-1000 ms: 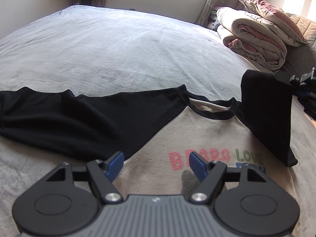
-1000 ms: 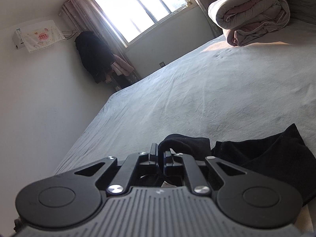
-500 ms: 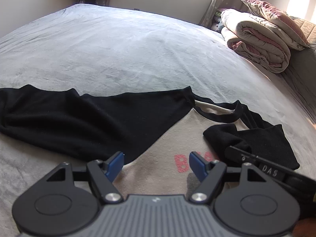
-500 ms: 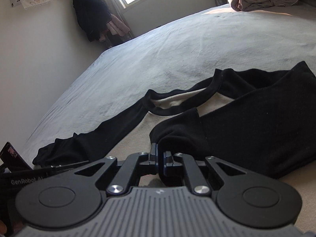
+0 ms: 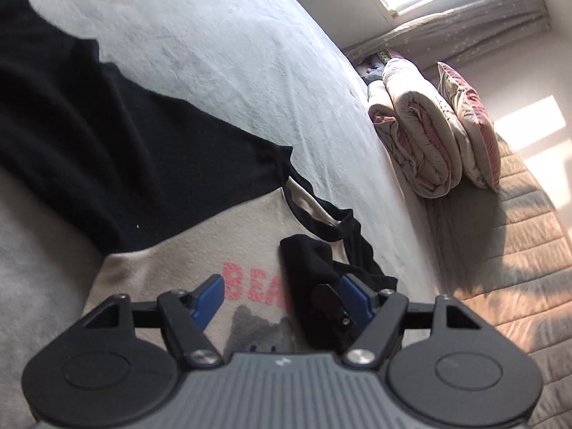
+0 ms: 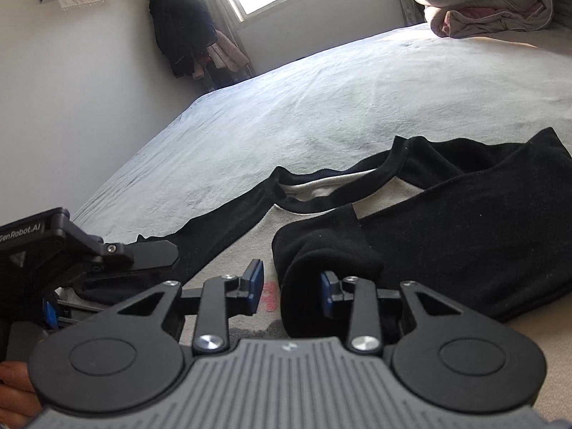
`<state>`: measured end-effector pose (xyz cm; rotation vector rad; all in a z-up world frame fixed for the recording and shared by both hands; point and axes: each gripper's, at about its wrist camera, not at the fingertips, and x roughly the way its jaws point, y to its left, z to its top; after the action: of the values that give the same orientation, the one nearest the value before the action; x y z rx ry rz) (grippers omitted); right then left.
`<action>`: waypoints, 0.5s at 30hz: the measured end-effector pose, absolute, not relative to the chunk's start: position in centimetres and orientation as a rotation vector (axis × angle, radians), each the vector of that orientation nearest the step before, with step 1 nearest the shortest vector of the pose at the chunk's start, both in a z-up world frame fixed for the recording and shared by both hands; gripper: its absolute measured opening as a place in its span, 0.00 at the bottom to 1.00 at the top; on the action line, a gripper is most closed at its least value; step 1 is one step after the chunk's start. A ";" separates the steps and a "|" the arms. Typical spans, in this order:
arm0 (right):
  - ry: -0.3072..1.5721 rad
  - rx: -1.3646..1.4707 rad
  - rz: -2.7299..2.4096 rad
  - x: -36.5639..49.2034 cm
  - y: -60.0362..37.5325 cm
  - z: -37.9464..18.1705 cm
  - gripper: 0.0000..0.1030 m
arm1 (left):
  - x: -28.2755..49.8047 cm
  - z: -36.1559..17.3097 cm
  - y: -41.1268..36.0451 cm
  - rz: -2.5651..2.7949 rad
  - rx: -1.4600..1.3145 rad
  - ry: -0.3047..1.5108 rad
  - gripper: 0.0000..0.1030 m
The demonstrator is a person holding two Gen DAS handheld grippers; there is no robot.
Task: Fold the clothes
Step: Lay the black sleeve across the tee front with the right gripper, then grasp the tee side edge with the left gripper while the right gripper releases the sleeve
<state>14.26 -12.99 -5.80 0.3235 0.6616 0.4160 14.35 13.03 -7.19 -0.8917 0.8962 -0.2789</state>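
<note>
Right wrist view: we see the beige cotton raglan shirt with black sleeves and black neck band (image 6: 314, 211) lying flat on the grey plush bed cover (image 6: 321, 107). The neck band is our landmark. One black sleeve is laid across the chest just this side of the neck band, its cuff (image 6: 321, 257) bunched in a soft hump. The right gripper (image 6: 291, 284) is spread, its blue pads either side of empty air, with the cuff against the right pad but not pinched. The other black sleeve (image 5: 107, 136) runs straight out from the neck band, away over the bed. In the left wrist view the left gripper (image 5: 282, 296) is also spread wide, hovering low over the pink chest lettering (image 5: 250, 286) below the neck band, gripping nothing. A folded pink-and-cream quilt (image 6: 486, 0) sits far beyond the neck band, near the window.

Risks as we judge them:
- The cuff is humped, not flat; further folds over it would trap a lump.
- Knit near the right pad can snag as that gripper moves, dragging the sleeve off the chest.
- Both grippers are crowded near the lettering, so they may collide.
- The plush cover grips fabric, so pulling one sleeve could skew the body.
</note>
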 end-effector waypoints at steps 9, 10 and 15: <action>0.662 0.134 0.559 13.1 -9.7 -5.9 0.36 | 15.0 -9.3 13.2 -0.317 -1.118 0.917 0.72; 0.663 0.112 0.575 12.9 -9.3 -5.9 0.36 | 15.1 -9.3 13.2 -0.313 -1.122 0.914 0.72; 0.663 0.002 0.653 12.2 -7.4 -6.0 0.36 | 15.4 -9.3 12.5 -0.286 -1.097 0.917 0.71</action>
<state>12.21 -7.38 -5.98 0.0018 0.6627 0.6531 15.39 12.51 -9.27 -1.0972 0.9169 -0.2856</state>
